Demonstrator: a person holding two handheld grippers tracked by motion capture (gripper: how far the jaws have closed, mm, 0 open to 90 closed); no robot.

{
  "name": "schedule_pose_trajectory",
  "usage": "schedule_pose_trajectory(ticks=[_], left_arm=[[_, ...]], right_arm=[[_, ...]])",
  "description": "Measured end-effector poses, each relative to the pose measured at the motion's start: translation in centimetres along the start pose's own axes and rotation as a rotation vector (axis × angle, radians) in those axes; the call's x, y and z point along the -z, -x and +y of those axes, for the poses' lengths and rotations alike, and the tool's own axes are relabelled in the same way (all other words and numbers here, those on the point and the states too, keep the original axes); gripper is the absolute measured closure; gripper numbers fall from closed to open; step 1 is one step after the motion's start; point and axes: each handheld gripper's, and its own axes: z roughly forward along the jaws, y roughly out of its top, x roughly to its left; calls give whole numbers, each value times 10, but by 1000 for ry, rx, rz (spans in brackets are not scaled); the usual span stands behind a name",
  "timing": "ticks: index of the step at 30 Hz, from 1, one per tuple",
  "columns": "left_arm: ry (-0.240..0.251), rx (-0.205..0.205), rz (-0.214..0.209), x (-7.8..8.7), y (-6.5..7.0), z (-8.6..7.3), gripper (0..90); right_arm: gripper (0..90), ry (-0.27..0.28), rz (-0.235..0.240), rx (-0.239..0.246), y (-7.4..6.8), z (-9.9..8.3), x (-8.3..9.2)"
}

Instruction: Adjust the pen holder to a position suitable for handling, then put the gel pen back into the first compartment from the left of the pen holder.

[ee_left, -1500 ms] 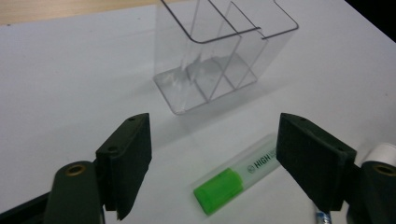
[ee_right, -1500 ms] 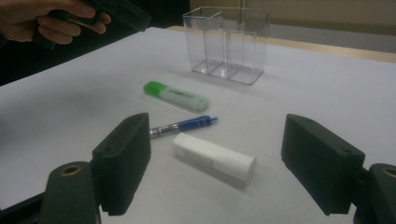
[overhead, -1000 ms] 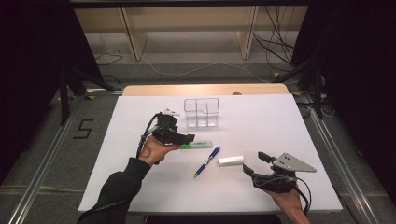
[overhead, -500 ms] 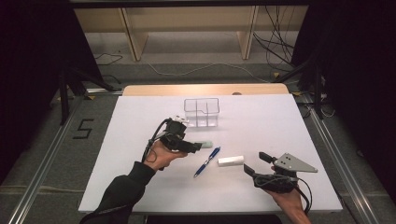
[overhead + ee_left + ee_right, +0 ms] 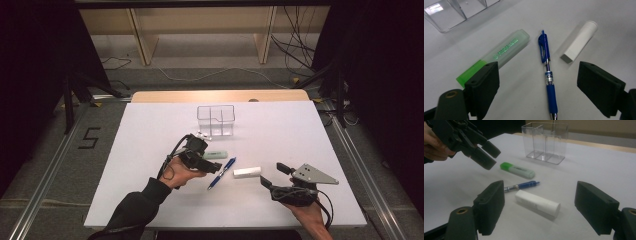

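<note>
1. Nearest to me, at the front right of the white table (image 5: 150, 150), I see my right gripper (image 5: 276, 176) held low in the person's hand. Its two jaws stand wide apart and they hold nothing; in the right gripper view they frame the white tube (image 5: 537, 204) but do not touch it.
2. The white tube lies flat on the table just beyond this gripper, with its round end toward the right in the high view (image 5: 247, 172).
3. A little farther and to the left is my left gripper (image 5: 216, 169), tilted down over the items. Its jaws are also wide open and empty. In the left gripper view the blue pen (image 5: 547, 72) lies between the jaws, on the table below them. I cannot tell if a jaw touches anything.
4. The blue pen lies at a slant between the tube and the green highlighter (image 5: 496, 56), apart from both. Its clip end points away from the left gripper.
5. The green highlighter lies flat just beside the left jaw of the left gripper; this jaw covers a part of its green end in that view.
6. Farthest, near the middle of the table, stands the clear plastic organizer (image 5: 216, 120) with compartments, upright, and I see nothing inside.
</note>
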Motion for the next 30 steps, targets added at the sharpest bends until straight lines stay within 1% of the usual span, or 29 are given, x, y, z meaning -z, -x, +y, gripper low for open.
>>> schedule_pose_trajectory(ticks=[1, 7, 9, 11, 13, 15, 16, 17, 19, 20, 22, 23, 24, 27, 29, 30], left_arm=[[-1, 3, 0, -1, 1, 0, 177], [-17, -9, 0, -3, 5, -2, 178], [-27, -15, -6, -4, 7, -3, 178], [-42, -24, -5, -6, 10, -3, 178], [-40, -23, -1, -8, 11, -4, 178], [-57, -34, -3, -10, 12, -3, 178], [-57, -27, -3, -11, 13, -4, 178], [-65, -36, -1, -12, 13, -4, 180], [-75, -36, 4, -14, 14, -4, 185], [-86, -42, 2, -15, 14, -4, 189], [-96, -36, -3, -17, 16, -4, 203], [-112, -46, -14, -18, 16, -4, 216], [-119, -44, -15, -18, 18, -4, 226], [-132, -67, 26, -21, 21, -3, 254], [-140, -66, 9, -22, 22, -3, 273], [-143, -65, 8, -22, 23, -3, 279]], right_arm=[[250, 1, 0, 1, 0, 0, 0], [250, -2, 3, 2, 0, 0, -1], [250, -4, 0, 4, -1, 0, -1], [250, -3, 1, 5, 0, 0, -1], [250, 2, 1, 10, 0, 0, -1], [249, 1, 2, 8, 0, 0, 0], [250, 1, 2, 8, 0, 0, -1], [250, -2, 1, 7, 0, 0, -1], [250, 1, 4, 5, 0, 1, -1], [250, -2, 3, 6, 0, 1, -1], [250, -5, 4, 8, 0, 1, -2], [250, -5, 6, 12, 0, 1, -2], [250, -5, 7, 12, 0, 0, -2], [250, -7, 6, 14, 0, 0, -2], [250, -7, 3, 11, 0, 0, -2], [250, -8, 3, 12, 0, 1, -2]])
